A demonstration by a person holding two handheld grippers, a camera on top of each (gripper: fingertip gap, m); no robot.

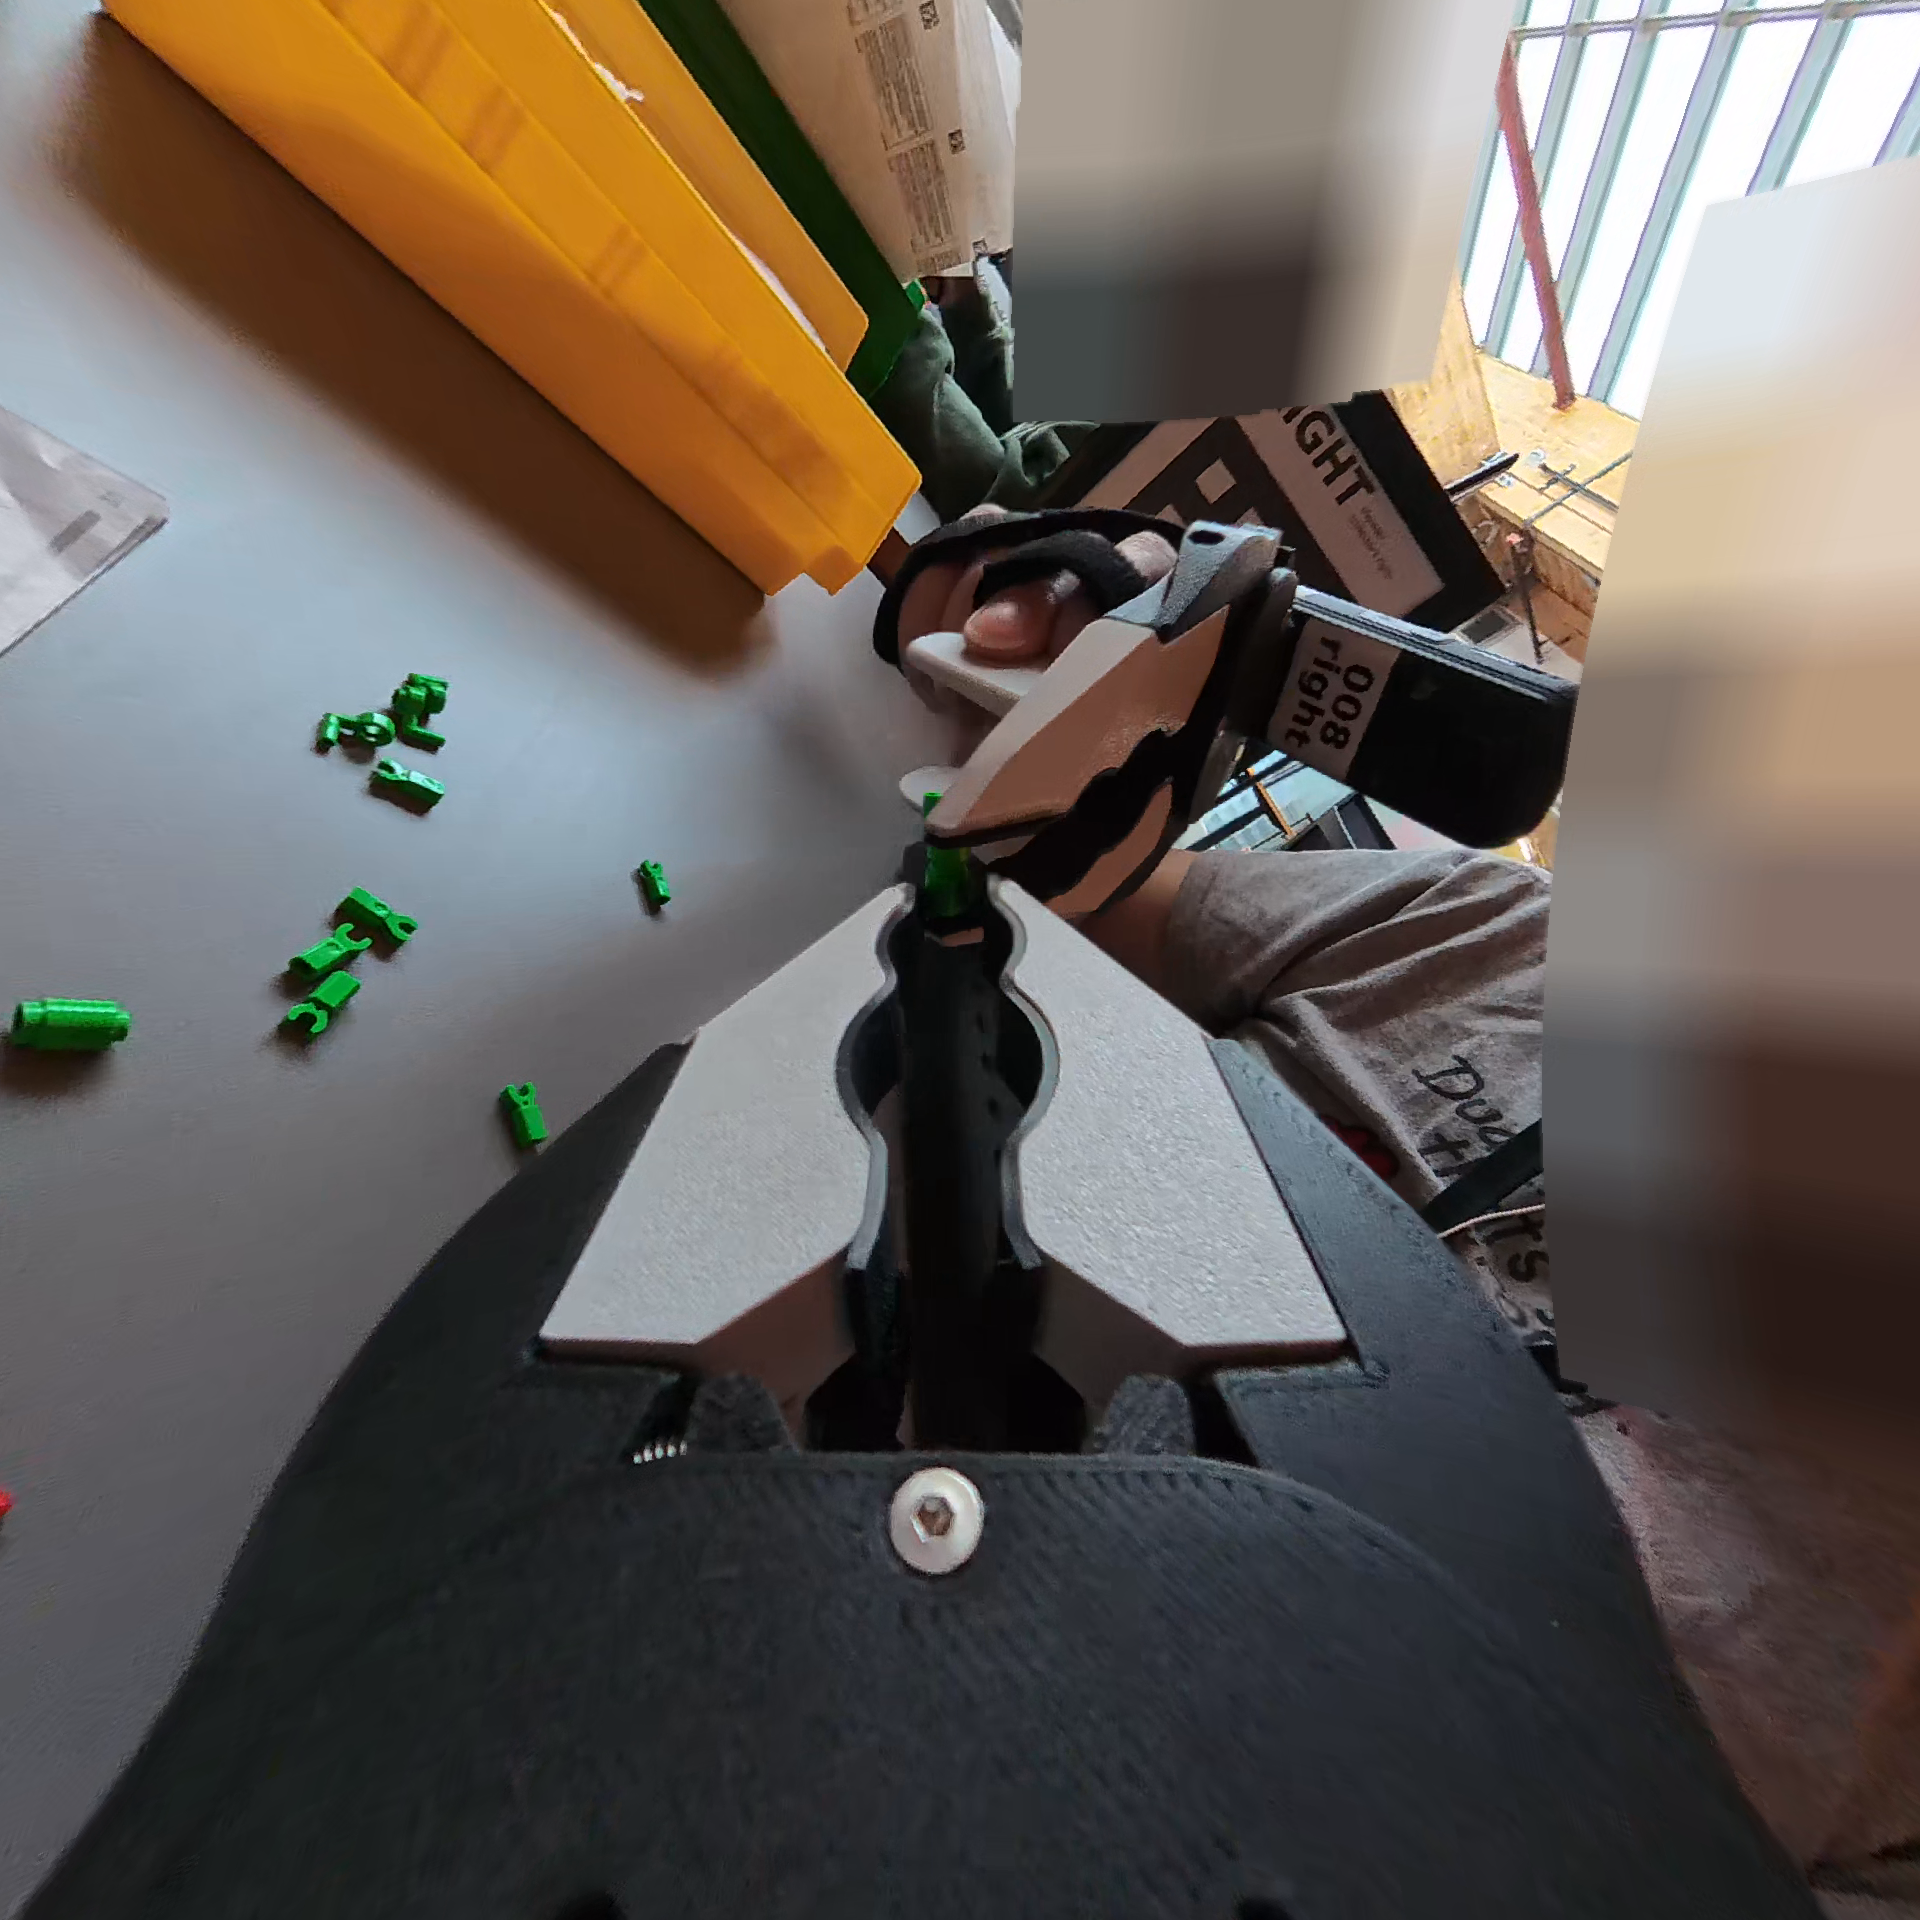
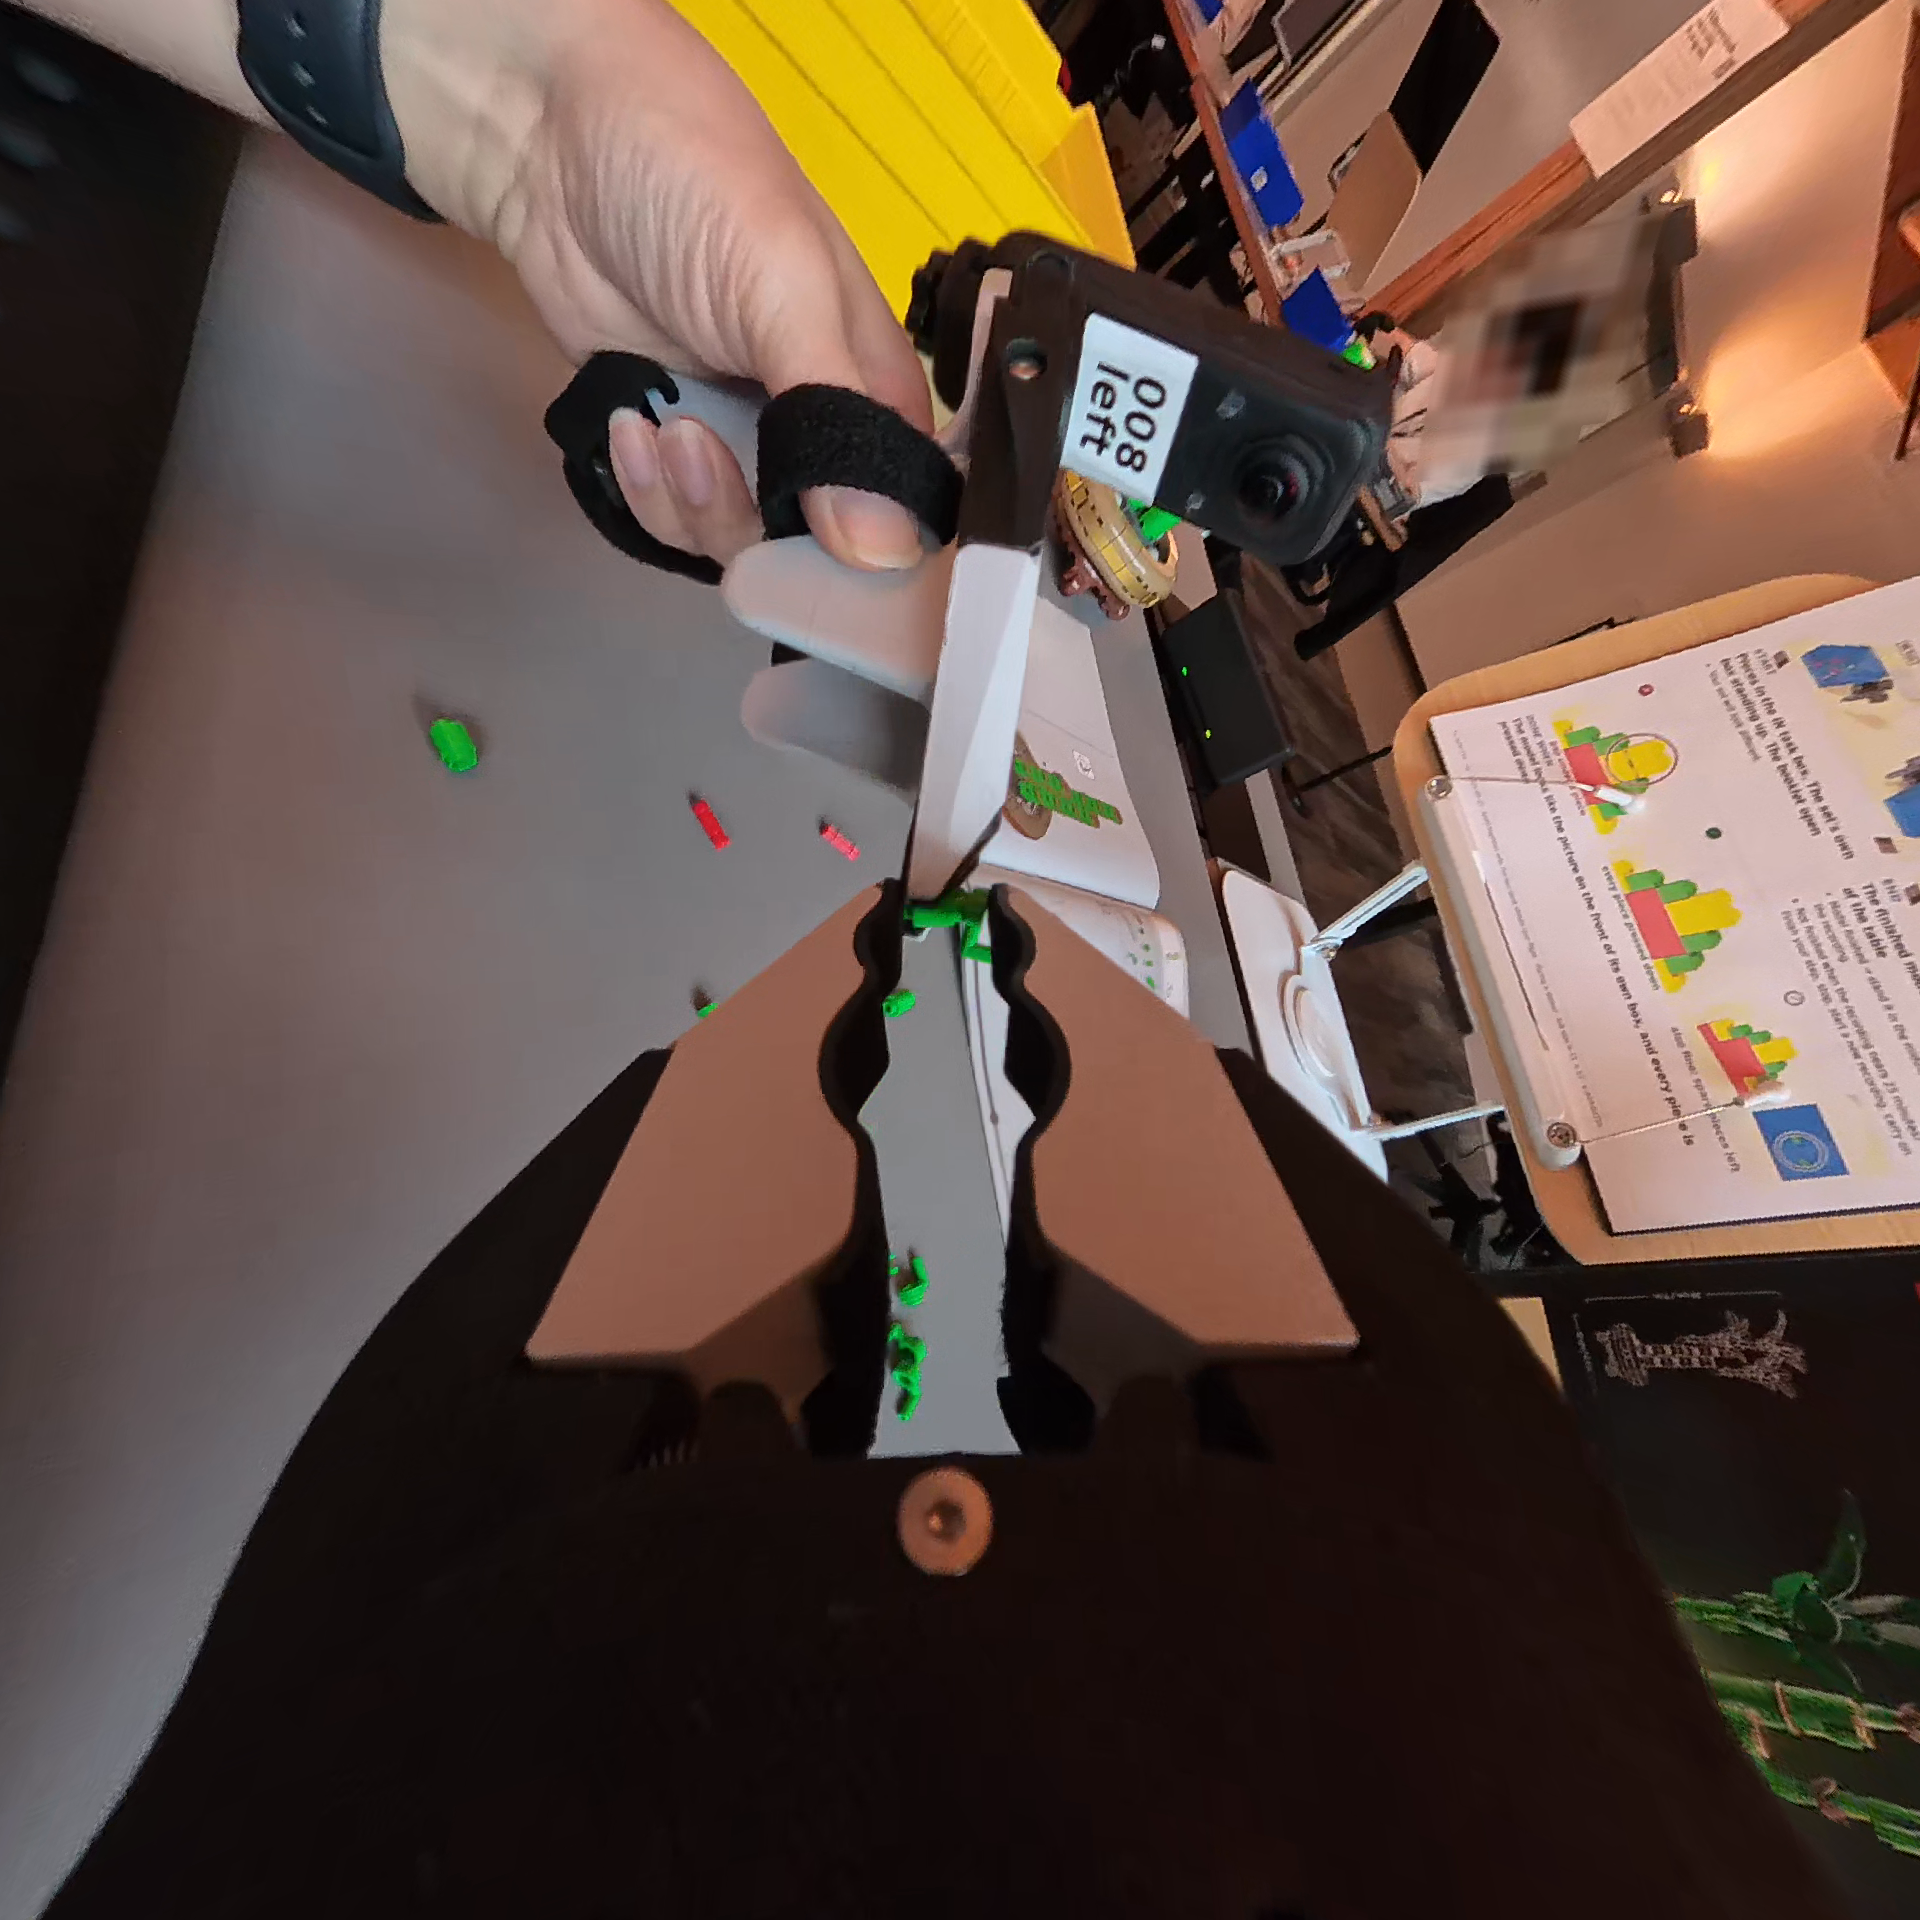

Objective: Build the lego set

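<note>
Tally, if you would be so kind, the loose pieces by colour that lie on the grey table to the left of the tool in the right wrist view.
Green pieces: 2 (one half hidden by the tool)
Red pieces: 2
Total: 4

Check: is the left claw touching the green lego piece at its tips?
Touching. The left wrist view shows the left claw shut on the green lego piece, which sticks out past the tips with no gap.
</note>
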